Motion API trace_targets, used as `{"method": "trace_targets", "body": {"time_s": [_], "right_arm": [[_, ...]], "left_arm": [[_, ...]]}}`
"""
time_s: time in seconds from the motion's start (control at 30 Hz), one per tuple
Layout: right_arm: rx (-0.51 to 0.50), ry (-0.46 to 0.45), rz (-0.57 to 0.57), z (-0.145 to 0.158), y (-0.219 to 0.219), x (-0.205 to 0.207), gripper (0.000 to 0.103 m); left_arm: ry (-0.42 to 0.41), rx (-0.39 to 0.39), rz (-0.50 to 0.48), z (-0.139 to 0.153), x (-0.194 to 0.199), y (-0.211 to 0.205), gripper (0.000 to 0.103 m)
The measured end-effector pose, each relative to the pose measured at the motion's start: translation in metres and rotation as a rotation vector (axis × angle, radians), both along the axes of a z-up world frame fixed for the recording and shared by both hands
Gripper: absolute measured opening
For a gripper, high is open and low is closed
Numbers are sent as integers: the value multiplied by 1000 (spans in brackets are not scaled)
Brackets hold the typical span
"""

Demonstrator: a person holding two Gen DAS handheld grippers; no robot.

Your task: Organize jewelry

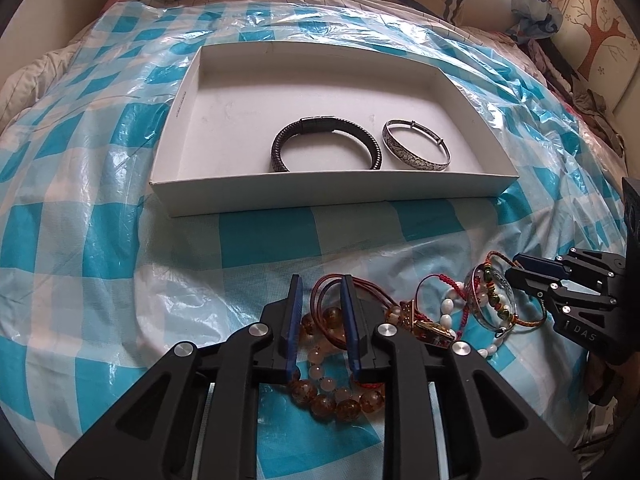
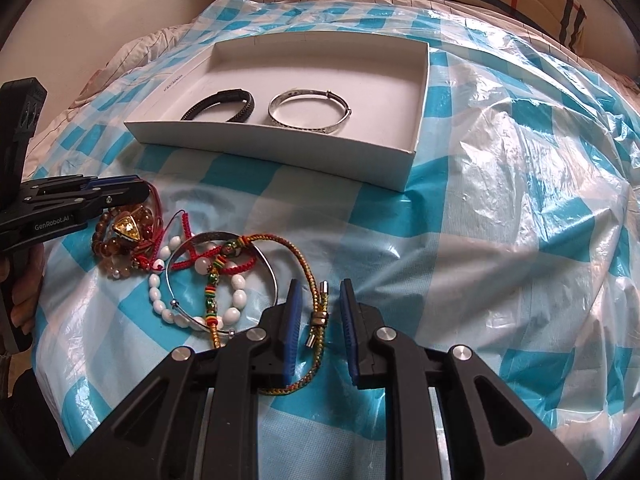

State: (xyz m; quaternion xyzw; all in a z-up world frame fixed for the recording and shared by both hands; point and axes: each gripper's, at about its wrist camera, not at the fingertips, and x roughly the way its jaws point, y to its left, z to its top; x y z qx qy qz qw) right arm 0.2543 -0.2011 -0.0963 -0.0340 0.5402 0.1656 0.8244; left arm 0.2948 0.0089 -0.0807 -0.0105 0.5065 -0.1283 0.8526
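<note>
Left gripper [image 1: 320, 312]: jaws slightly apart, a narrow gap between the blue pads. It points steeply down over the near edge of the sheet. Brown cord loops and amber beads lie in the gap; whether the pads press them cannot be told.
Right gripper [image 2: 320, 312]: jaws slightly apart, a similar narrow gap. A braided cord bracelet with small metal ends runs up through the gap. The left pad sits just beside the cord; the right pad stands clear of it. No grip seen.
Hand: fingers [image 2: 24, 300] wrapped round the left gripper's handle, at the left edge of the right wrist view.
Sheet [image 1: 100, 248]: blue-and-white check plastic, crinkled, spread over bedding; it carries everything below.
Box [image 1: 332, 190]: shallow white cardboard tray, near the middle of the sheet, beyond the loose pile.
Dark bracelet [image 1: 326, 144]: braided, with a clasp, lying flat inside the box toward its near wall.
Silver bangle [image 1: 416, 146]: patterned, flat in the box, just right of the dark bracelet, apart from it.
Loose pile: near edge of the sheet, outside the box, tangled together.
Amber bead bracelet [image 1: 332, 400]: beneath the left gripper.
White bead bracelet [image 2: 160, 300]: in the pile, overlapped by a red knotted cord [image 2: 240, 266].
Thin silver bangle [image 2: 224, 236]: over the white beads.
Braided cord bracelet [image 2: 304, 264]: nearest the right gripper.
Gold triangular charm [image 2: 126, 228]: resting on the amber beads.
</note>
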Motion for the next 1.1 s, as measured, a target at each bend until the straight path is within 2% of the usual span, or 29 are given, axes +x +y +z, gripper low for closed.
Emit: {"method": "trace_targets", "body": {"time_s": [0.1, 0.23, 0.33, 0.57, 0.9, 1.03, 1.1], "right_arm": [[12, -2, 12, 1, 2, -3, 9], [28, -31, 6, 10, 3, -9, 9], [70, -56, -15, 21, -1, -13, 9], [193, -71, -61, 41, -8, -18, 8], [269, -134, -63, 73, -8, -23, 6], [266, -145, -47, 78, -4, -23, 6], [259, -145, -47, 76, -4, -23, 6]], "left_arm": [[-10, 14, -10, 1, -2, -3, 18], [-20, 5, -29, 5, -9, -4, 6], [-29, -9, -31, 12, -15, -1, 3], [-49, -88, -23, 35, -29, 13, 2], [-121, -173, -40, 82, -44, 19, 2], [-149, -150, -47, 92, -46, 16, 3], [-125, -129, -34, 83, -39, 18, 3]]}}
